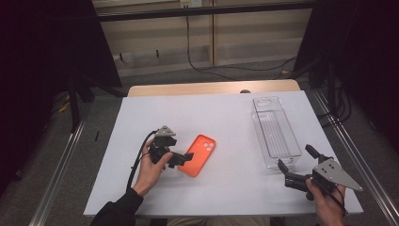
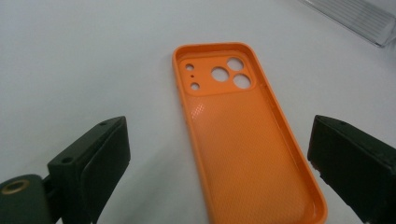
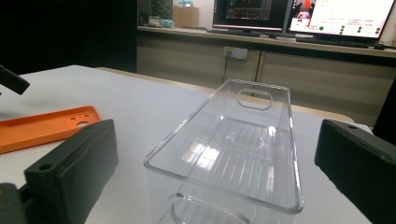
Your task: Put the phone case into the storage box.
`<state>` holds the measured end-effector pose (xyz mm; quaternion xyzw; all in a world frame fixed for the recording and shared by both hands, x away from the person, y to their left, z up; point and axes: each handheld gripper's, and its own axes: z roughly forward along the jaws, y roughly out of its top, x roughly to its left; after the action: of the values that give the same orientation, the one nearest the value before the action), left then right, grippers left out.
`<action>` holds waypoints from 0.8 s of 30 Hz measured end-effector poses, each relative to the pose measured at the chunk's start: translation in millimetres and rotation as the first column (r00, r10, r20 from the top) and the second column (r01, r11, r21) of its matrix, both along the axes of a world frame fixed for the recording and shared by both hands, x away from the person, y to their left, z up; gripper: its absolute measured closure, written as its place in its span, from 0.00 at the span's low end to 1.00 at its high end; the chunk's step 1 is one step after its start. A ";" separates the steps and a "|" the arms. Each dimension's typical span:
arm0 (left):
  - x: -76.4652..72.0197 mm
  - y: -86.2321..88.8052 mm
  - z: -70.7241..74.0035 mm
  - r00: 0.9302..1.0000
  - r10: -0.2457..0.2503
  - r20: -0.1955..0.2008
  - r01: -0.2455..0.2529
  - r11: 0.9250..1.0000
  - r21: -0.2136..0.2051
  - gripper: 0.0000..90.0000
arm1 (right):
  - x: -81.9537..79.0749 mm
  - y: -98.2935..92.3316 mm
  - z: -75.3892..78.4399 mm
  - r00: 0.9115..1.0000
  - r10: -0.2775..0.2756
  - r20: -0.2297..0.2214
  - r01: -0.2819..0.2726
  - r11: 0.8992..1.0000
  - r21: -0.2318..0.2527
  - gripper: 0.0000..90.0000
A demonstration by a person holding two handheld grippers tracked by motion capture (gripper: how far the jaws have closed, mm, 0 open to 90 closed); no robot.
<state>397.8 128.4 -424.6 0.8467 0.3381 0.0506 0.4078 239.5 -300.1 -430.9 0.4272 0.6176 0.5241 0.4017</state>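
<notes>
With both grippers [image 1: 182,159] [image 1: 294,162] spread and empty, we judge the orange phone case [image 2: 243,130] light, bendy, best pinched across its raised long rims.

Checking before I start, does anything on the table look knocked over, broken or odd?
Nothing stands out. The orange case lies flat, open side up, intact, between the open jaws of the left tool. The clear bin stands upright and empty, with the right tool open near its end.
</notes>
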 end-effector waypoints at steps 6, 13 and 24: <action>0.8 -10.9 1.8 0.998 -0.035 -0.049 0.038 0.998 0.044 0.06 | 0.3 0.1 -0.1 1.000 0.000 -0.002 0.000 1.000 0.000 0.00; 8.9 -24.3 -1.3 0.996 -0.037 -0.078 0.043 0.996 0.080 0.06 | 0.6 -0.1 -0.4 1.000 0.002 -0.001 -0.002 1.000 -0.001 0.00; 19.0 -37.1 -8.7 0.985 -0.061 -0.164 0.081 0.989 0.122 0.06 | 1.0 0.4 -0.8 1.000 0.002 -0.003 -0.002 1.000 -0.004 0.00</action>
<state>416.8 91.3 -433.3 0.8840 0.3353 -0.0104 0.3256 240.6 -299.6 -431.7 0.4267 0.6197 0.5225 0.4011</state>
